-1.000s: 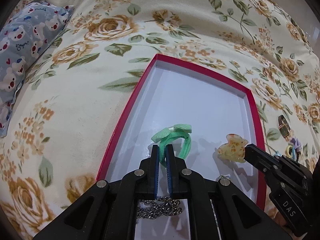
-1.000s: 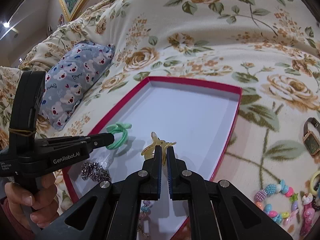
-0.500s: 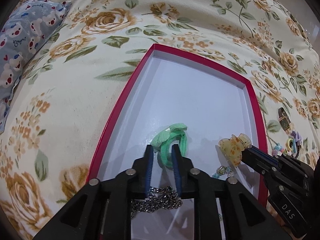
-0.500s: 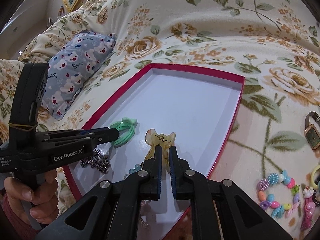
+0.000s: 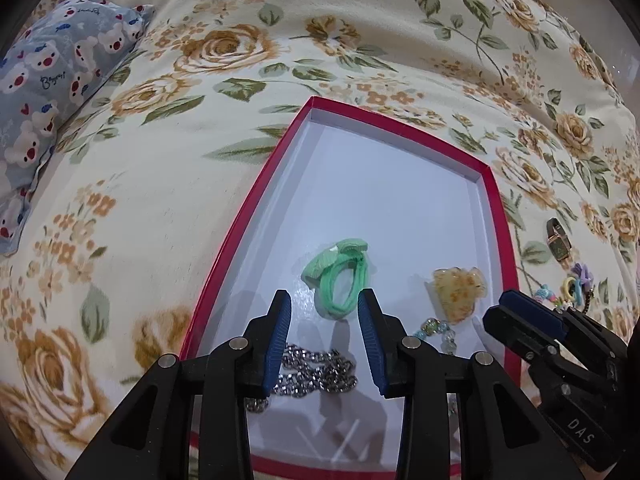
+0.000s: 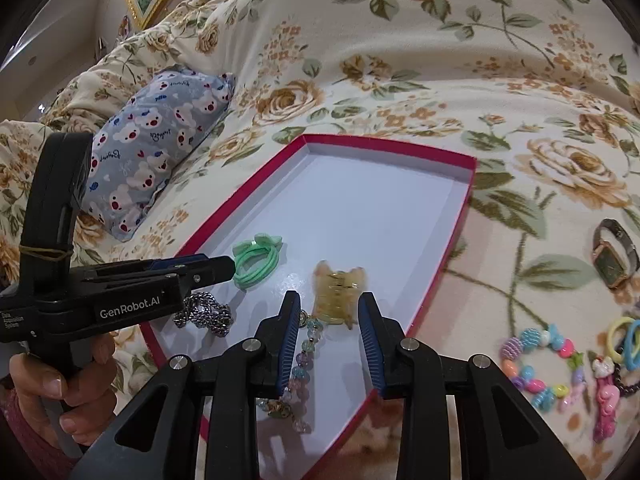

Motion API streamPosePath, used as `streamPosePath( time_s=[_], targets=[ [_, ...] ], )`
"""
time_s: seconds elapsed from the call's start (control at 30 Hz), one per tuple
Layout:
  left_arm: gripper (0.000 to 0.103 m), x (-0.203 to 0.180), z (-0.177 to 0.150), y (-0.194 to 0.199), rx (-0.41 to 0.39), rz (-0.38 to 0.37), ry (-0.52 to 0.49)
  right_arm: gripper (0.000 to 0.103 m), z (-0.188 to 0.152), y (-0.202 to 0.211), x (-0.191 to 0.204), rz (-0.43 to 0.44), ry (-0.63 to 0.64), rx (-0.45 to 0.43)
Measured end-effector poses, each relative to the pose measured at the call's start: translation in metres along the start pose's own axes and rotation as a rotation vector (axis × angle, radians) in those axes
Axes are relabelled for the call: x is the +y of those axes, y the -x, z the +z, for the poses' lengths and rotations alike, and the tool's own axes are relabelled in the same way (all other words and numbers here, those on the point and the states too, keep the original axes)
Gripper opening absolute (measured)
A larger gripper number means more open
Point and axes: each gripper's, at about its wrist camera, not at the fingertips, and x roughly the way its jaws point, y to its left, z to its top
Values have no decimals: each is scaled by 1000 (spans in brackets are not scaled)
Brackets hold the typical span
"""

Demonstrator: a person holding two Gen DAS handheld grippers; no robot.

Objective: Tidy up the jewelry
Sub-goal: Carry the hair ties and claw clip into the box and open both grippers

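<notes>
A red-rimmed box (image 5: 240, 216) (image 6: 460, 216) with a white floor lies on the floral bedspread. In it lie a green hair tie (image 5: 340, 276) (image 6: 256, 260), a yellow hair claw (image 5: 458, 290) (image 6: 338, 292), a silver chain (image 5: 316, 372) (image 6: 206, 314) and a pastel bead bracelet (image 6: 302, 356). My left gripper (image 5: 325, 300) (image 6: 230, 268) is open and empty, just short of the hair tie. My right gripper (image 6: 328, 302) (image 5: 506, 308) is open and empty, just short of the hair claw.
On the bedspread right of the box lie a square-faced watch (image 6: 612, 260) (image 5: 558, 238), a colourful bead bracelet (image 6: 536, 364), hair rings (image 6: 626, 338) and a pink clip (image 6: 606, 400). A blue bear-print pillow (image 6: 160, 136) (image 5: 48, 80) lies at the left.
Both grippers opened: the left let go of the green hair tie, the right let go of the yellow hair claw. Both items now lie on the box floor and both grippers drew back.
</notes>
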Motion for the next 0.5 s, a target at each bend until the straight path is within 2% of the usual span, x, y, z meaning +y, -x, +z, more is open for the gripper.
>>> streamPosePath(
  time_s=[0.27, 0.5],
  targets=[
    [37, -6, -8, 17, -9, -19, -3, 32, -4, 29, -10, -18, -21, -40],
    [37, -21, -13, 29, -13, -45, -28, 32, -14, 56, -35, -63, -71, -64]
  ],
)
